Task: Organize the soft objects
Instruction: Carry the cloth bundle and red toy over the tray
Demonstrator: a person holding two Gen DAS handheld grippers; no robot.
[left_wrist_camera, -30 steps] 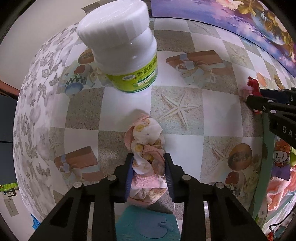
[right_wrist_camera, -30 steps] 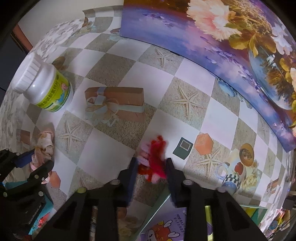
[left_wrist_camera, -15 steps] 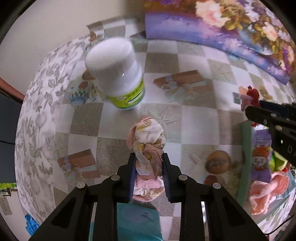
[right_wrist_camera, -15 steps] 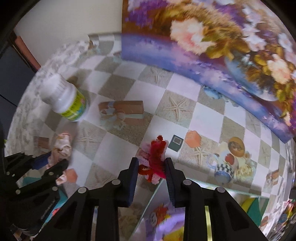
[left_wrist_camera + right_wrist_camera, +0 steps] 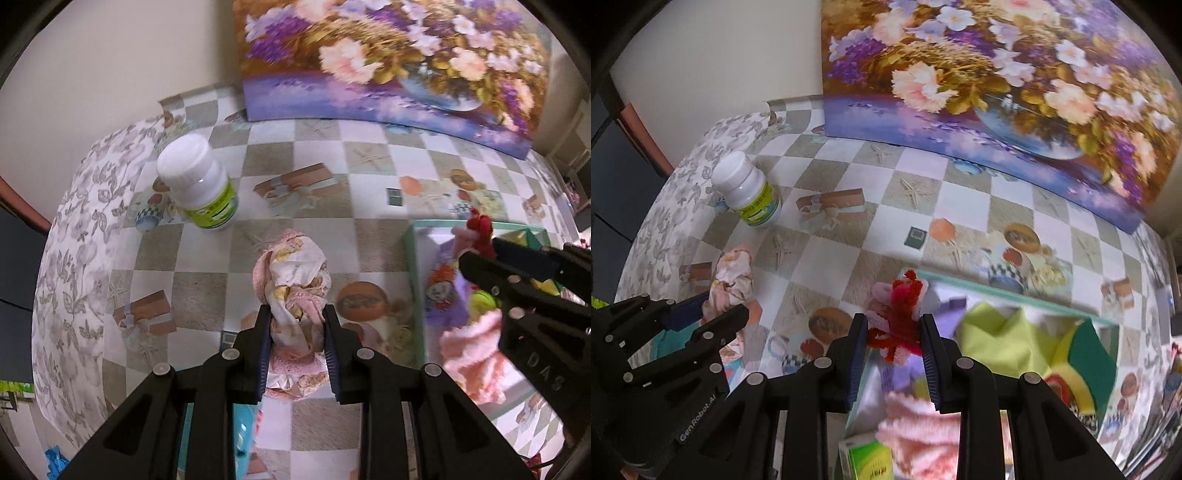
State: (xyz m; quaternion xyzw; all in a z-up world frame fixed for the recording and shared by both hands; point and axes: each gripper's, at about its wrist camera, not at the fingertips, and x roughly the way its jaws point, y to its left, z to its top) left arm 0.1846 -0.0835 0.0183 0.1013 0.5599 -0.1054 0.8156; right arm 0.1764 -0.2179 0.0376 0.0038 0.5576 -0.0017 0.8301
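Observation:
My left gripper (image 5: 297, 314) is shut on a bundled pink and white printed cloth (image 5: 291, 273), held above the checkered tablecloth. In the right wrist view the same cloth (image 5: 733, 273) sticks out of the left gripper (image 5: 716, 306) at the lower left. My right gripper (image 5: 894, 323) is shut on a red and pink pipe-cleaner toy (image 5: 899, 306), which hangs over the near-left corner of a teal-rimmed box (image 5: 1008, 291). In the left wrist view the right gripper (image 5: 476, 251) and its red toy (image 5: 478, 230) hang over that box (image 5: 413, 280). A fluffy pink cloth (image 5: 923, 428) lies in the box.
A white pill bottle (image 5: 197, 184) with a green label stands at the back left. A large flower painting (image 5: 997, 85) leans on the wall behind. Yellow-green and dark green items (image 5: 1004, 332) fill the box. A teal object (image 5: 243, 439) lies beneath my left gripper.
Both grippers have risen with their loads and drawn back from the table. The right gripper has carried the red toy from the tablecloth to over the box's corner.

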